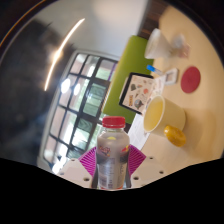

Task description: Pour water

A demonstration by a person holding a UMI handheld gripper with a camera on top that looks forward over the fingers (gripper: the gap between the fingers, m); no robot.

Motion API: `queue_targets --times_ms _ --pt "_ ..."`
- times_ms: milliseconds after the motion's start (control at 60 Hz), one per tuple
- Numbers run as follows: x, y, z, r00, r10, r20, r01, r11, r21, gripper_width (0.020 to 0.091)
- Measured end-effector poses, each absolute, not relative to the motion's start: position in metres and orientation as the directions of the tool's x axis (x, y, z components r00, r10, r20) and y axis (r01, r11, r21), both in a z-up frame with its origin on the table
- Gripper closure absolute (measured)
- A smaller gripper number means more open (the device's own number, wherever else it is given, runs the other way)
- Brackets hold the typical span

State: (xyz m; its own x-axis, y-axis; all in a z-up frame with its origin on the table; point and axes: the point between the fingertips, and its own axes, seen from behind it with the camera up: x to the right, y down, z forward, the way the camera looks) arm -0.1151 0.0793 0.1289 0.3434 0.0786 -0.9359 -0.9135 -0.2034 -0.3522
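Observation:
A clear plastic water bottle [111,150] with a red cap stands between my fingers, and my gripper [111,166] is shut on it, the magenta pads [90,161] pressing on both sides. The whole view is tilted. Beyond the bottle and to the right, a yellow mug [165,117] sits on the white table [205,125], its opening facing the bottle's cap.
A clear glass jug [163,44] stands farther back on the table. A pink round coaster [190,81], a red round thing [170,76] and a picture card [140,93] lie near the mug. A green wall panel [122,62] and dark-framed windows [88,85] lie beyond.

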Motion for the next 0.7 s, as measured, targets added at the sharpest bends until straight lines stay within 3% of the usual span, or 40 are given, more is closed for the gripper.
queue_targets --times_ms 67,83,133,200,283,500,617,700 --pt "-0.089 0.091 0.131 0.110 0.057 -0.992 -0.975 -0.190 -0.119 0.0728" --pt "-0.090 0.080 0.145 0.047 0.035 -0.998 -0.984 -0.172 -0.052 0.0729" --pt "-0.068 0.102 0.140 -0.102 0.062 -0.993 -0.982 -0.166 0.090 0.0730" --pt "-0.067 0.096 0.152 -0.332 0.057 -0.942 -0.926 -0.208 0.314 0.0732" --pt "-0.062 0.097 0.155 -0.498 0.050 -0.866 -0.850 -0.224 0.476 0.0727" --pt "-0.070 0.085 0.148 -0.659 -0.017 -0.752 -0.730 -0.224 0.646 0.0725" --pt "-0.081 0.076 0.150 -0.625 -0.027 -0.780 -0.752 -0.246 0.611 0.0725" --pt "-0.096 0.063 0.171 -0.500 0.014 -0.866 -0.829 -0.299 0.473 0.0726"
